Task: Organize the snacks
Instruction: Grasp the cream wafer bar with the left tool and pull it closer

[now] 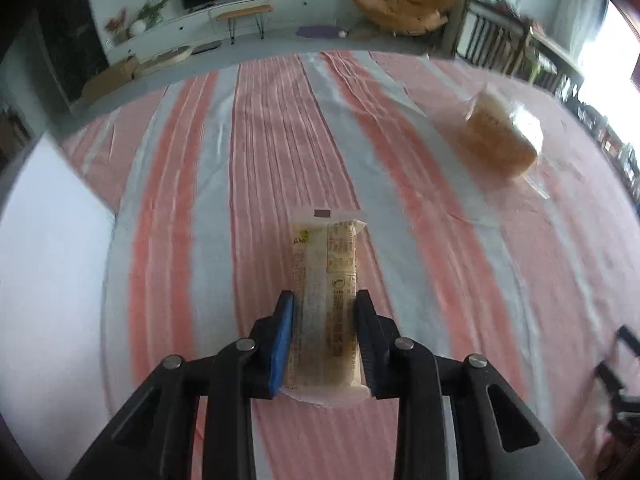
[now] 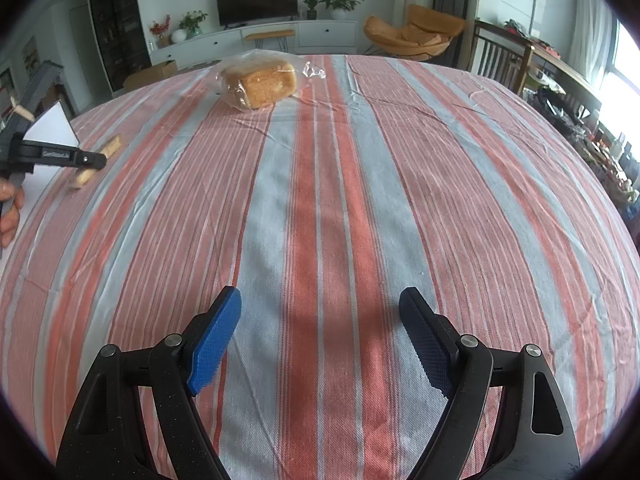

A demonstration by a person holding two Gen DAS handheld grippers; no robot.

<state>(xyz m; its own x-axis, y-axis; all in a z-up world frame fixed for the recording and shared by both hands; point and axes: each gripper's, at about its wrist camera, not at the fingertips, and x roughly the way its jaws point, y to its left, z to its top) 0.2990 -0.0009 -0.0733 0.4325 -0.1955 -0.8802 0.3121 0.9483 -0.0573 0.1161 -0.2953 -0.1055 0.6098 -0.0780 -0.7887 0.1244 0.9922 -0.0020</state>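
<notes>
Gripping snack bar in left gripper | right gripper hovering open, empty | bread lying on tablecloth

White cabinet bears a television; orange armchair nearby.

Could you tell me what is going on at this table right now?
A person is sorting snacks on a striped tablecloth with two hand-held grippers. The left gripper is clamped on a long wrapped snack bar, lifted over the cloth. The right gripper hangs open and empty above the table. A bagged loaf of bread sits farther back, untouched.
</notes>
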